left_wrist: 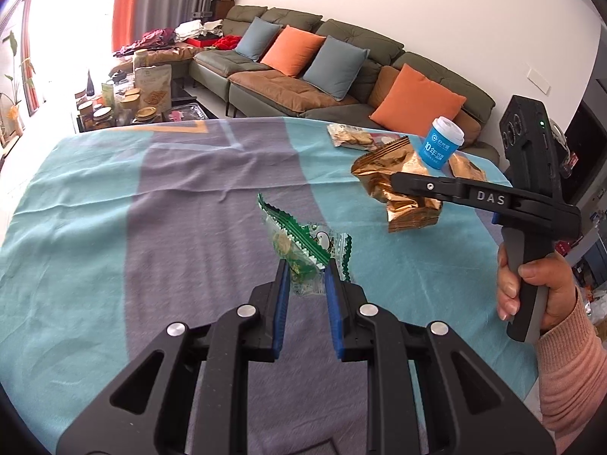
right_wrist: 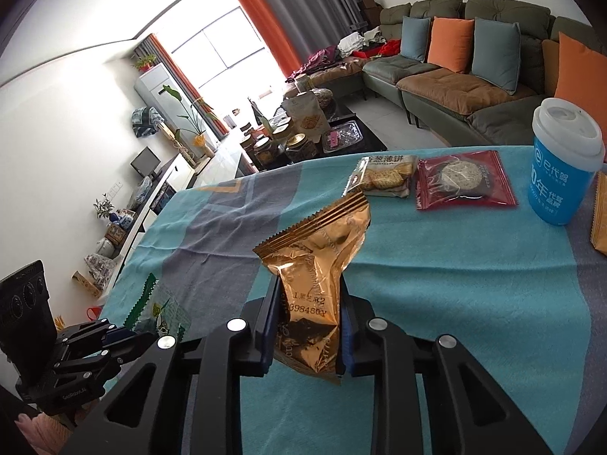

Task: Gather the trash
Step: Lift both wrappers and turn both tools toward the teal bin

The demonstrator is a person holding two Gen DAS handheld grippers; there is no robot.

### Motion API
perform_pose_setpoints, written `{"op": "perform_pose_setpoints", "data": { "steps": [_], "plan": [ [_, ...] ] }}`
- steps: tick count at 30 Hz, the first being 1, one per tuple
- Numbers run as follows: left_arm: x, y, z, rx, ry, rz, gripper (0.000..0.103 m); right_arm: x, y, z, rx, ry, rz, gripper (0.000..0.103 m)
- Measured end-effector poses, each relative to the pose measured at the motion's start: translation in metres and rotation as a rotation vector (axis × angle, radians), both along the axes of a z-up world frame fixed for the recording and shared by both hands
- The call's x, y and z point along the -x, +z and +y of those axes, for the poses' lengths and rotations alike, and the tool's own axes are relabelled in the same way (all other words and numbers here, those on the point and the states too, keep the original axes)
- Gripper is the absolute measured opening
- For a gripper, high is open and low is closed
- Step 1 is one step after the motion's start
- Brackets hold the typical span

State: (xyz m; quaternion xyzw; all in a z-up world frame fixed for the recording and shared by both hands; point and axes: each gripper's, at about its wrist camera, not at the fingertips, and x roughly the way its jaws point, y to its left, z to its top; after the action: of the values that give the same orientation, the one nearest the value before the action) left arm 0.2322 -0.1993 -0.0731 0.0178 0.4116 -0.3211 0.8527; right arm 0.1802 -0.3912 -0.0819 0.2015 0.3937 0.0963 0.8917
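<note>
**Wrappers clamped in both claws above the worktop**

Wrappers are the trash here, and each claw has one. The left claw (left_wrist: 305, 265) is clamped on a green-and-clear wrapper (left_wrist: 303, 246) printed with a small duck; the blue pads (left_wrist: 281, 303) pinch its lower end while the zigzag green edge fans out toward 11 o'clock. In the right wrist view the same wrapper (right_wrist: 159, 307) shows at 8 o'clock, held by the left claw (right_wrist: 125, 341).

The right claw (right_wrist: 309, 295) is clamped on a crumpled gold foil wrapper (right_wrist: 318, 265), which stands up between the fingers with its serrated top toward 1 o'clock. From the left wrist view the gold foil wrapper (left_wrist: 394, 185) hangs at 2 o'clock from the right claw (left_wrist: 402, 184), lifted clear of the cloth, and the right hand (left_wrist: 531, 288) grips the handle at 3 o'clock.

On the worktop (left_wrist: 151, 208), covered in a teal and grey cloth, lie a cracker packet (right_wrist: 387, 176) and a red biscuit packet (right_wrist: 463, 180) side by side at 1 o'clock in the right wrist view. A blue cup (right_wrist: 561, 167) with a white lid stands at 2 o'clock, just beside another gold packet (right_wrist: 599, 216) at the edge of view. A sofa (left_wrist: 341, 76) with orange and blue cushions sits beyond.
</note>
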Motion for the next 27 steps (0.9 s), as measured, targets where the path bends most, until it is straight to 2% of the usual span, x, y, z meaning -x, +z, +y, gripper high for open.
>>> {"op": "perform_pose_setpoints", "data": {
  "steps": [8, 13, 27],
  "plan": [
    [0.029, 0.009, 0.051, -0.022, 0.047, -0.042, 0.019, 0.023, 0.013, 0.044, -0.057, 0.096, -0.061, 0.025],
    [0.044, 0.011, 0.082, -0.011, 0.085, -0.036, 0.019, 0.033, 0.016, 0.076, -0.088, 0.161, -0.076, 0.025],
    [0.076, 0.013, 0.146, 0.006, 0.186, -0.051, 0.019, 0.043, 0.023, 0.143, -0.071, 0.277, -0.115, 0.025]
  ]
}}
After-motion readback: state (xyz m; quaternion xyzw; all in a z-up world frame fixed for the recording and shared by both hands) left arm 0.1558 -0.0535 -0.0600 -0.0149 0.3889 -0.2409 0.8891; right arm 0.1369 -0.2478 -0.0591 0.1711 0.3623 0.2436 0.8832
